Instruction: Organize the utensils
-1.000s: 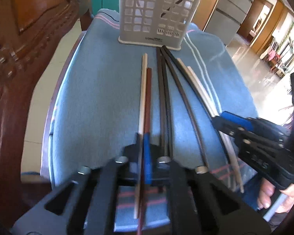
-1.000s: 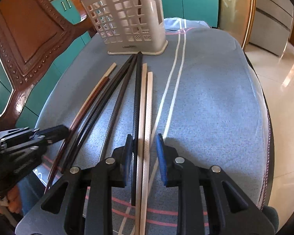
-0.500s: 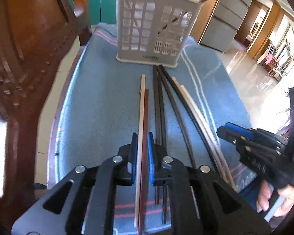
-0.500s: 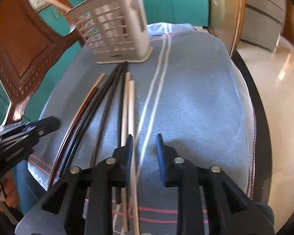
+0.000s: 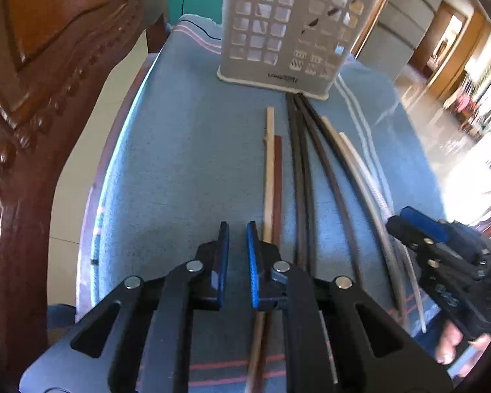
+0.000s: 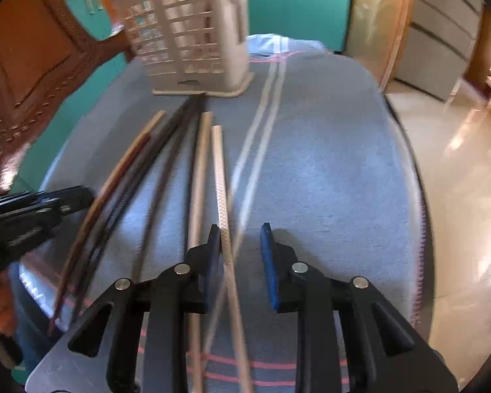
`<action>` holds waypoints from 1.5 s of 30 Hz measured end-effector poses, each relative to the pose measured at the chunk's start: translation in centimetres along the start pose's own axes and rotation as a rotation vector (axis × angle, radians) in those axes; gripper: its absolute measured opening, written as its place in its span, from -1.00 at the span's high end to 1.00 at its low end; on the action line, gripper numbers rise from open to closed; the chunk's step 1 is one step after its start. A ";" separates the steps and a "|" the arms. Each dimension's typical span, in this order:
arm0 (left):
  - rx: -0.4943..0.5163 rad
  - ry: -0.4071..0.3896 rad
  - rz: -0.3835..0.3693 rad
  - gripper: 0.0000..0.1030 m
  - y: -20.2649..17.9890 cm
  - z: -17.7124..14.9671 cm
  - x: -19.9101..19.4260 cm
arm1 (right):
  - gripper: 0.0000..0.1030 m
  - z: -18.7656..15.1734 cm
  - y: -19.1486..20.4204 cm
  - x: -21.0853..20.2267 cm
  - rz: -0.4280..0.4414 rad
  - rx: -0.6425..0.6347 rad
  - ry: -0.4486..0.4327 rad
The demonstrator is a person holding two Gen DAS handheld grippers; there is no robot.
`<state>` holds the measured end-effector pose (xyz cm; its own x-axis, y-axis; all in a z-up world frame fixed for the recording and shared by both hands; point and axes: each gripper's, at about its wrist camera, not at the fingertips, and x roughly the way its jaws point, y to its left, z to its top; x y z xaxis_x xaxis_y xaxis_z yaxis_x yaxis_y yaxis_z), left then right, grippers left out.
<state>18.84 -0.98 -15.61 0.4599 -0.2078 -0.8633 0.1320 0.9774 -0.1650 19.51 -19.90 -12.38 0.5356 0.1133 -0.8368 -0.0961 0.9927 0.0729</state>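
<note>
Several chopsticks lie side by side on a blue cloth point(image 5: 180, 163), pointing at a beige slotted utensil holder point(image 5: 278, 26) at the far end; the holder also shows in the right wrist view point(image 6: 193, 42). My left gripper point(image 5: 237, 229) is open and empty, just left of the tan chopstick point(image 5: 269, 170) and reddish-brown chopstick point(image 5: 278, 177). My right gripper point(image 6: 240, 229) is open, with the pale textured chopstick point(image 6: 220, 177) lying between its fingers near the left one. Black chopsticks point(image 5: 299, 177) lie in the middle of the row.
A carved wooden chair back point(image 5: 32, 65) stands close on the left. The cloth-covered surface drops off at its right edge point(image 6: 419, 216) to a tiled floor point(image 6: 458, 163). Teal cabinets point(image 6: 298, 0) stand behind the holder.
My left gripper has opened, let go of the tan and reddish chopsticks and shifted left of them. My right gripper has shifted right, from the black chopstick to the pale one.
</note>
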 end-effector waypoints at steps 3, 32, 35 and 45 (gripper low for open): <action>0.022 -0.026 -0.026 0.73 -0.4 -0.1 -0.9 | 0.52 0.1 -1.0 0.0 0.020 0.046 0.003; -0.034 -0.076 -0.031 0.41 0.2 -0.3 -2.0 | 0.80 -1.0 -2.6 -0.8 0.109 0.129 -0.002; -0.025 -0.047 0.002 0.41 0.4 -0.3 -0.8 | 0.79 -0.8 -2.2 -0.6 0.091 0.109 -0.006; 0.102 -0.011 0.128 0.23 -2.1 1.8 2.9 | 0.46 2.1 0.6 1.6 -0.031 -0.071 0.007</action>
<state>21.50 -3.67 -16.92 0.4883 -0.0830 -0.8687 0.1602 0.9871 -0.0043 22.00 -19.01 -12.52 0.5336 0.0825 -0.8417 -0.1392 0.9902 0.0088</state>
